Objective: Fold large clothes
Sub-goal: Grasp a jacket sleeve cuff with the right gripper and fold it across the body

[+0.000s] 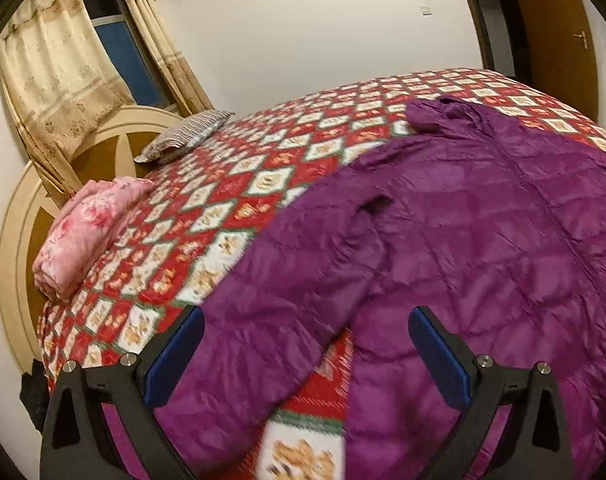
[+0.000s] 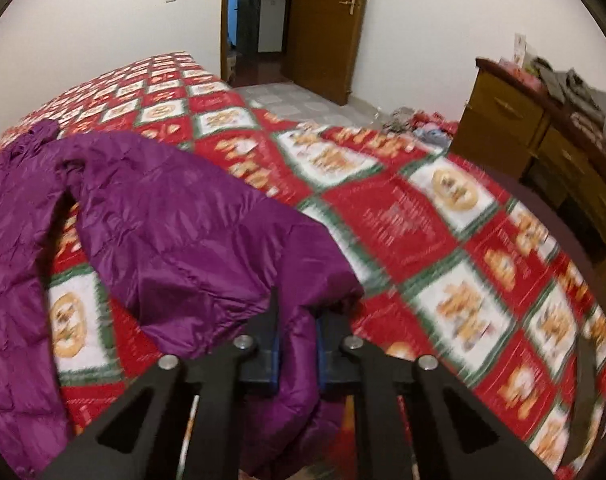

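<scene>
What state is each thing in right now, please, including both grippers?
Jacket: spread flat, unfolded.
Left gripper: open, over one sleeve.
Right gripper: shut on the other sleeve.
Door: open.
Blanket: folded.
Curtains: partly drawn.

A bed [image 1: 263, 168] in red patterned quilt bears a purple jacket [image 1: 483, 240], pink folded blanket [image 1: 87, 236] and striped pillow [image 1: 183, 136].

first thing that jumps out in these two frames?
The purple puffer jacket sprawled across the red patterned bedspread. Next, the right hand-held gripper, shut on a sleeve, while the left hand-held gripper hangs open over the other sleeve. A folded pink quilt sits by the headboard.
</scene>
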{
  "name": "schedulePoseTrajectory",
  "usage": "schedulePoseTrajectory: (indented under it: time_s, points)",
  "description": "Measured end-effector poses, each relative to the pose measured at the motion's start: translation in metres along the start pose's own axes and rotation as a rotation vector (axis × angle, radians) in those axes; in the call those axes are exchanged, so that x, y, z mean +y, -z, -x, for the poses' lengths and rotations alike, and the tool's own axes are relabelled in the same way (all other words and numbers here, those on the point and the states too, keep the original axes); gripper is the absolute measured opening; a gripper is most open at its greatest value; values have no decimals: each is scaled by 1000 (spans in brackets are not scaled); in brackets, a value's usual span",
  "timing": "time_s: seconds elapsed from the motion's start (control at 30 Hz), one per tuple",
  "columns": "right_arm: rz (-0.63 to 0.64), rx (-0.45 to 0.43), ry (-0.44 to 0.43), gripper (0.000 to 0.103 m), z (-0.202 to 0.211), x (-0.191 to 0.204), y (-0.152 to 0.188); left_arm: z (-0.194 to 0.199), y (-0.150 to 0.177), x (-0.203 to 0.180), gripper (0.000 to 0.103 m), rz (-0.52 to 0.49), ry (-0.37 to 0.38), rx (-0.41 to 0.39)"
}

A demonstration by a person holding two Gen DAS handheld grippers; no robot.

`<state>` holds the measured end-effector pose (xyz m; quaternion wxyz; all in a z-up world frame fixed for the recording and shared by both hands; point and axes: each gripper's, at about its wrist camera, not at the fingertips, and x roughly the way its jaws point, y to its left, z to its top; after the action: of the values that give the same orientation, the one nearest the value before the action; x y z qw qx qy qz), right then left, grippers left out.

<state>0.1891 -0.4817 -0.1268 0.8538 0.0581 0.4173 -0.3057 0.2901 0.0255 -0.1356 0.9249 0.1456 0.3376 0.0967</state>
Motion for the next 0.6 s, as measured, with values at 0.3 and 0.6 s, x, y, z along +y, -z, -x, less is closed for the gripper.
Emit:
schedulePoseTrajectory:
  time_s: [0.3,0.6]
  points:
    - [14,-177,127,11,17,-3,-80,-44,-17,47,102,39,-107,35]
    - [175,-389,21,11,76,98,-105,-51,-27,66,102,61,-129,24]
